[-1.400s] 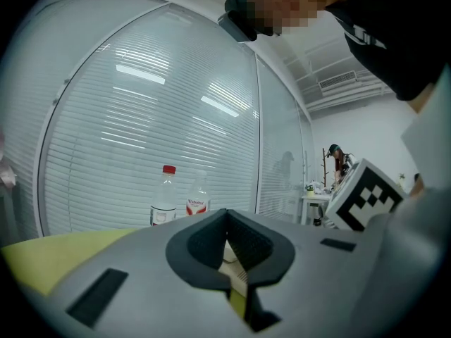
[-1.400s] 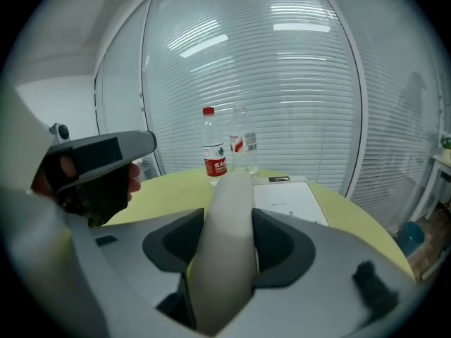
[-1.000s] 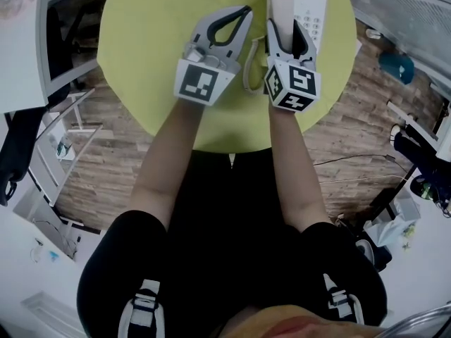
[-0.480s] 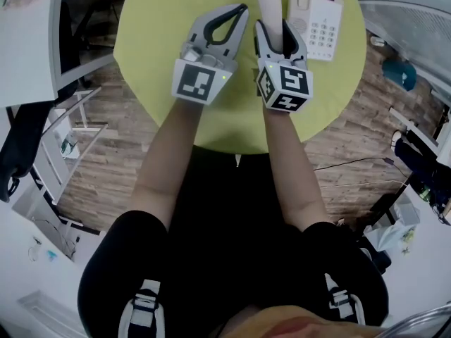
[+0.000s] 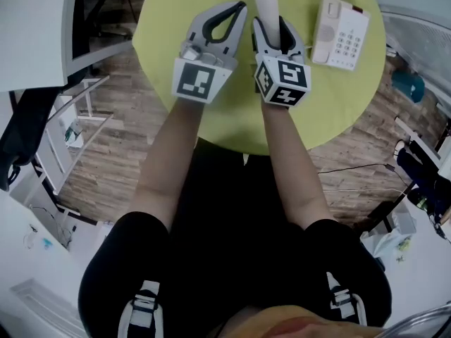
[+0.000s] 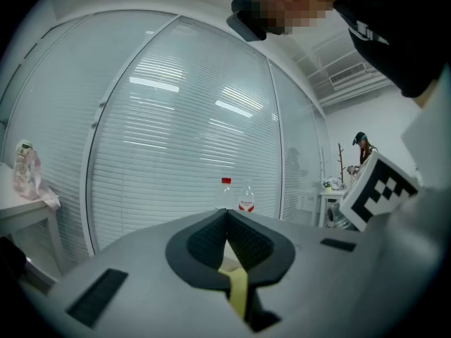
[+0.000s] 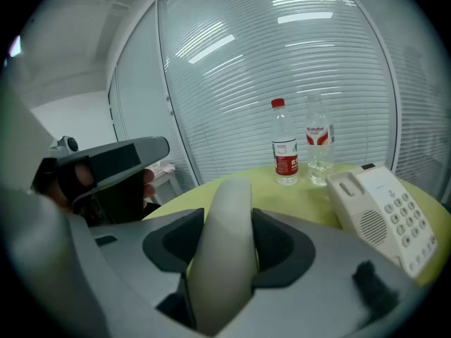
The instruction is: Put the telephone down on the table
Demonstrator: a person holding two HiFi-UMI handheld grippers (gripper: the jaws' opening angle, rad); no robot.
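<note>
My right gripper [image 5: 270, 21] is shut on the white telephone handset [image 5: 266, 5], which sticks out past the jaws over the round yellow-green table [image 5: 211, 118]. In the right gripper view the handset [image 7: 227, 245] fills the gap between the jaws, above the table [image 7: 296, 196]. The telephone base [image 5: 342, 34] with its keypad lies on the table to the right, also seen as the base [image 7: 384, 210] close by. My left gripper [image 5: 229, 16] hovers to the left of the handset, jaws together with nothing held; its own view shows the left gripper [image 6: 227, 220] pointing at window blinds.
Two bottles [image 7: 285, 150] stand at the table's far side before the blinds. The table's near edge [image 5: 232, 146] lies just ahead of the person's legs. White desks [image 5: 35, 41] and chairs stand to the left, cables and gear on the wooden floor at right.
The handset has come off the base: it now sits well left of the telephone base, held by the right gripper. The left gripper has barely moved.
</note>
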